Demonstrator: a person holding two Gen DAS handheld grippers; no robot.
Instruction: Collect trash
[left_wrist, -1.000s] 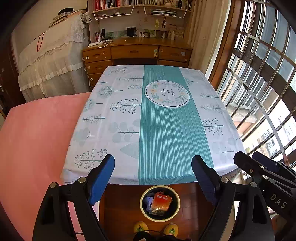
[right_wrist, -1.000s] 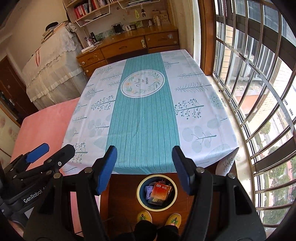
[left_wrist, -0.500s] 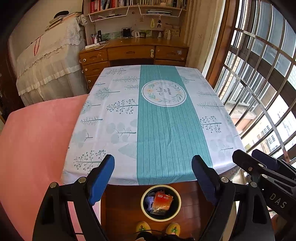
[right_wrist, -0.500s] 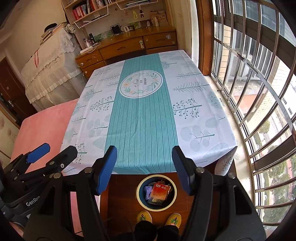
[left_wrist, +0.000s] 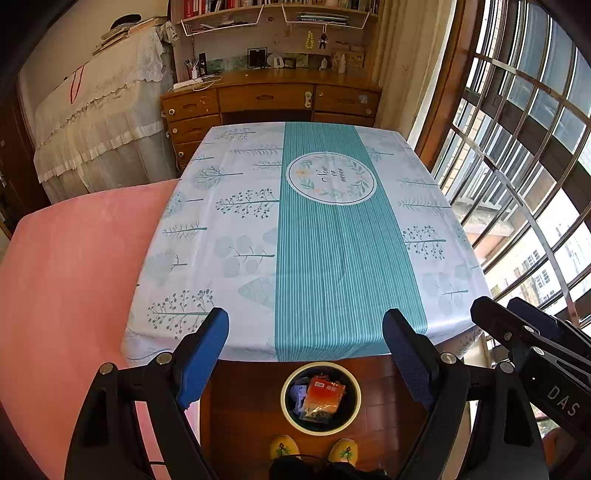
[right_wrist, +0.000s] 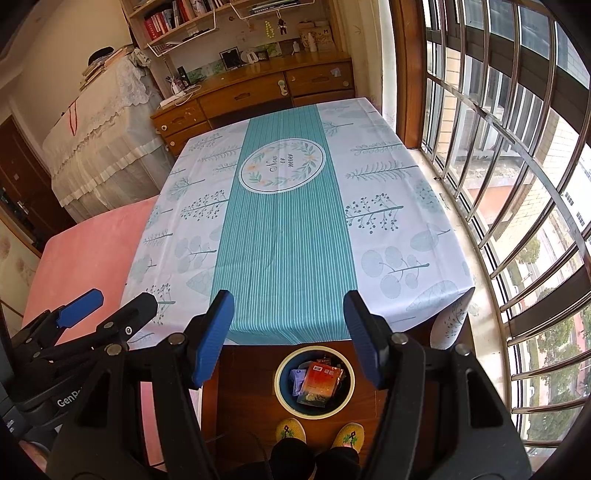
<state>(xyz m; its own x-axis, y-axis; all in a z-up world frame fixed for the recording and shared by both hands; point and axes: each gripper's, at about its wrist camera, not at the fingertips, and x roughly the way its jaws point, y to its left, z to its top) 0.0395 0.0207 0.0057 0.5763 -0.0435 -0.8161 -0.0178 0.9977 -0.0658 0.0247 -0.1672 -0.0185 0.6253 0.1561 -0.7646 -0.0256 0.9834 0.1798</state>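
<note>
I hold my left tongs (left_wrist: 306, 336) and my right tongs (right_wrist: 289, 317) spread wide with nothing between their blue pads, both hanging over the near edge of the tabletop (left_wrist: 229, 229). Below and just beyond the tips, on the wooden floor (right_wrist: 243, 384), stands the round bin (right_wrist: 277, 384), and the trash lies inside it: an orange packet (right_wrist: 320, 378) on top, with what looks like a pale wrapper (left_wrist: 297, 392) beside it. My yellow slippers (right_wrist: 290, 430) sit just short of the bin.
</note>
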